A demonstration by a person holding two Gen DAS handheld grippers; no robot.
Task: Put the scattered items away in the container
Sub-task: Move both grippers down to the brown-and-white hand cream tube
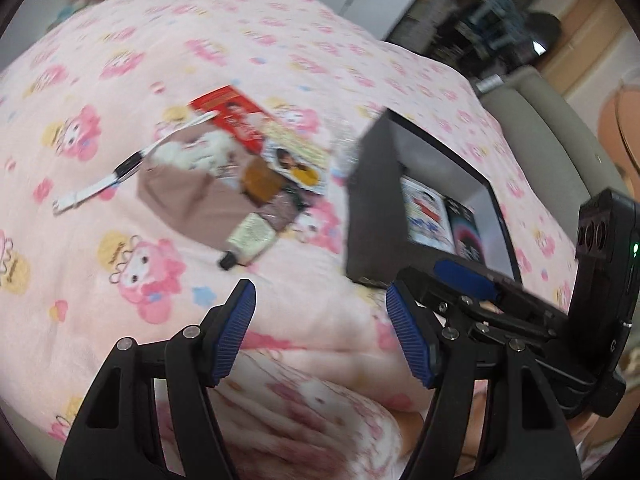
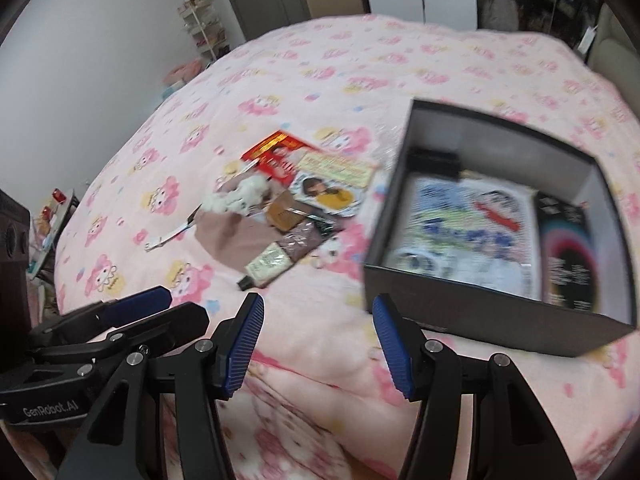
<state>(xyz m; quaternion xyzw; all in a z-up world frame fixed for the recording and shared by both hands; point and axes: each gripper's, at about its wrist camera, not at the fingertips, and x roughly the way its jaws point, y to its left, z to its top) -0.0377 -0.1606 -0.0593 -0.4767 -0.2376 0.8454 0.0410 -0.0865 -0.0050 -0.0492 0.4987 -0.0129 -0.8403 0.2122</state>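
Inside, the black box [image 2: 496, 312] holds two flat packs.

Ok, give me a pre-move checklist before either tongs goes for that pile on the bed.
1. Left tongs empty, jaws apart: ok.
2. Right tongs empty, jaws apart: ok.
3. Black box open on top, floor space left: ok; two flat items already lie inside.
4. Hand cream tube at the near edge of the pile, reachable: ok.
5. Tube clear of the brown cloth: not ok, it overlaps it.
6. White cable free of the pile: cannot tell, its far end runs in by the red packet.
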